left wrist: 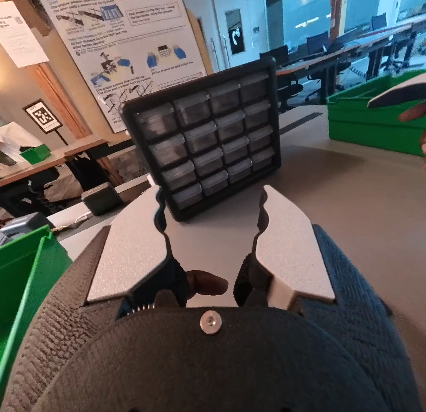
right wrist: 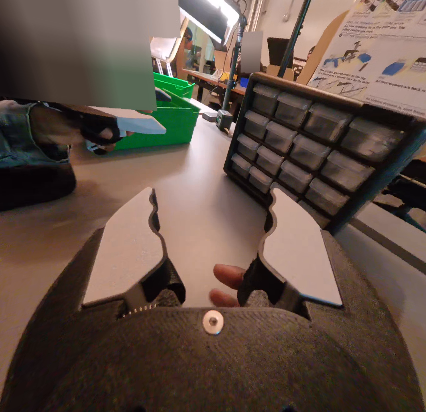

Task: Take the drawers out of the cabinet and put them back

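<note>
A black cabinet (left wrist: 202, 133) with several clear drawers, all pushed in, stands on the grey table (left wrist: 322, 193). It also shows in the right wrist view (right wrist: 318, 147), at the right. My left gripper (left wrist: 212, 193) is open and empty, just in front of the cabinet's lower left corner. It also shows in the right wrist view (right wrist: 140, 124), at the left, held by a hand. My right gripper (right wrist: 213, 193) is open and empty, above the table (right wrist: 184, 182) in front of the cabinet's lower left drawers. One of its fingers (left wrist: 401, 92) shows at the right edge of the left wrist view.
A green bin (left wrist: 368, 124) stands on the table right of the cabinet. Another green bin (left wrist: 27, 274) is at the lower left; it also shows in the right wrist view (right wrist: 166, 124). A poster board (left wrist: 119, 44) stands behind the cabinet. A lamp stand (right wrist: 232, 78) rises behind the table.
</note>
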The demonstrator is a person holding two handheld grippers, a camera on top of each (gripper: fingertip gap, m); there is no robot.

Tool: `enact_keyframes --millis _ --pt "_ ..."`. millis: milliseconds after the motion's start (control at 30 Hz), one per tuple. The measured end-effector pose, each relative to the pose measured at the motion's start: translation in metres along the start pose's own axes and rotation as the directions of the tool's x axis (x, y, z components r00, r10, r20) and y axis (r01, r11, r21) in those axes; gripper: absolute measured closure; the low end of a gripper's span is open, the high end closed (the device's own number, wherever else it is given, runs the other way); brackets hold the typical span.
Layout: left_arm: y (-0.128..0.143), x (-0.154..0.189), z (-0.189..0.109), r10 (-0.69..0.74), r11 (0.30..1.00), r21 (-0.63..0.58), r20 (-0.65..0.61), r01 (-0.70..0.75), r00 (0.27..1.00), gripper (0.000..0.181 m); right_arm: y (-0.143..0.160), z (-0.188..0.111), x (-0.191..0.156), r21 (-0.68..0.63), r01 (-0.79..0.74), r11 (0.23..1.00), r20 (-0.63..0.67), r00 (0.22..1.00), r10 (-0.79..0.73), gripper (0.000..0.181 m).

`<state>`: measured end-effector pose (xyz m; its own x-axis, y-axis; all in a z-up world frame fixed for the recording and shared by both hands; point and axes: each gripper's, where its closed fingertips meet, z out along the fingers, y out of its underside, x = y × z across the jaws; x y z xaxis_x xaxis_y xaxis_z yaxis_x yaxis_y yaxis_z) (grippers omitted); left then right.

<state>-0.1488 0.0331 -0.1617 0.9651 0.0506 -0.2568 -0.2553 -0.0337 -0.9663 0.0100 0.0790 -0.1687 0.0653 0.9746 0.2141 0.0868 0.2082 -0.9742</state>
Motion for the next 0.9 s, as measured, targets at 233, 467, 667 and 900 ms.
enact_keyframes --millis 233,467,667,900 --pt "-0.024 -0.006 0.01 -0.108 0.993 0.06 0.038 0.105 0.993 0.11 -0.02 0.011 -0.004 0.038 -0.238 0.971 0.054 0.97 0.236 0.104" --pt "-0.017 -0.018 0.074 -0.162 0.984 0.089 0.121 0.152 0.979 0.111 0.016 0.024 0.022 -0.018 -0.274 0.962 -0.067 0.96 0.272 0.118" --pt "0.024 -0.031 0.077 -0.035 0.999 0.005 0.19 0.035 0.981 0.116 0.029 0.025 0.032 -0.033 -0.223 0.974 -0.17 0.962 0.215 0.151" --pt "0.033 -0.049 0.072 -0.176 0.983 -0.024 0.19 0.184 0.966 0.121 0.024 0.053 0.018 -0.112 -0.229 0.967 -0.134 0.968 0.214 0.177"
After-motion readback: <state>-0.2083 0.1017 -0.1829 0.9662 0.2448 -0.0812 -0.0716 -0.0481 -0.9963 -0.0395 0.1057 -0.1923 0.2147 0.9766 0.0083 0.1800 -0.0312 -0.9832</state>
